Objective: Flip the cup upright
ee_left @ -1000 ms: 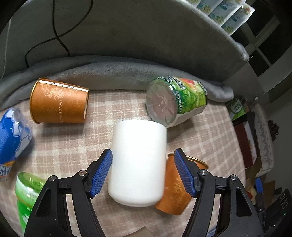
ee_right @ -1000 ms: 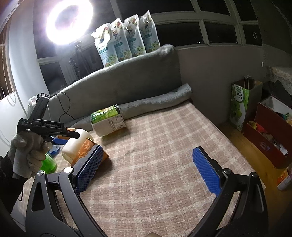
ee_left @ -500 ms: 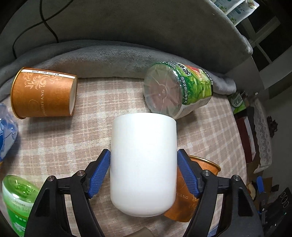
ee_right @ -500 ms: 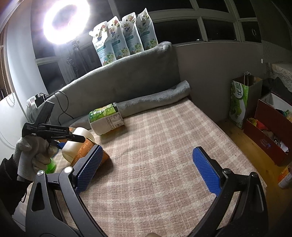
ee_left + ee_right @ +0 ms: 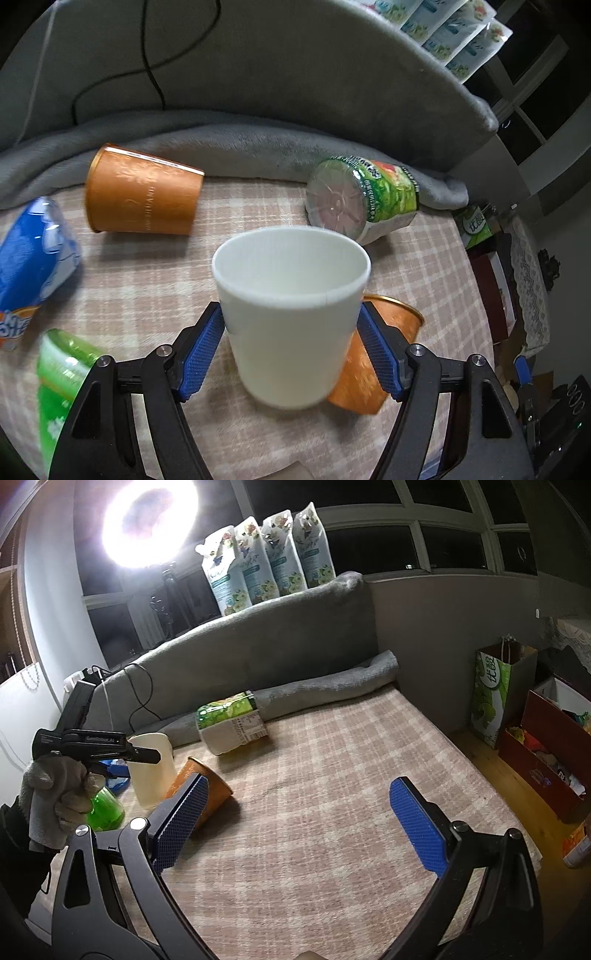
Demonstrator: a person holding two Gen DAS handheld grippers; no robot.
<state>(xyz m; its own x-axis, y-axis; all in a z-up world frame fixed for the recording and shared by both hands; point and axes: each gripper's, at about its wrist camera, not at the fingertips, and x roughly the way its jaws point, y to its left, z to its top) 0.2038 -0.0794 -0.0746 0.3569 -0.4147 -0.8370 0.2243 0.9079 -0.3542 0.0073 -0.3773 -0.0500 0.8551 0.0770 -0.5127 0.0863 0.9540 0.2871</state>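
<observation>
My left gripper [image 5: 291, 354] is shut on a white paper cup [image 5: 291, 325], its blue pads pressing both sides. The cup stands nearly upright with its open mouth up, held above the checked cloth. In the right wrist view the white cup [image 5: 151, 768] shows in the left gripper [image 5: 140, 755] at the far left, held by a gloved hand. My right gripper [image 5: 306, 827] is open and empty above the middle of the cloth.
An orange cup [image 5: 144, 199] lies on its side at the back left, another orange cup [image 5: 369, 369] lies under the white cup. A green-labelled jar [image 5: 362, 199] lies behind. A blue pack [image 5: 33, 254] and a green bottle [image 5: 62, 376] lie left. A rolled grey blanket [image 5: 332, 690] borders the back.
The left gripper closed on the white cup, which lay on its side, and turned it so its open mouth now faces up. The right gripper has stayed put.
</observation>
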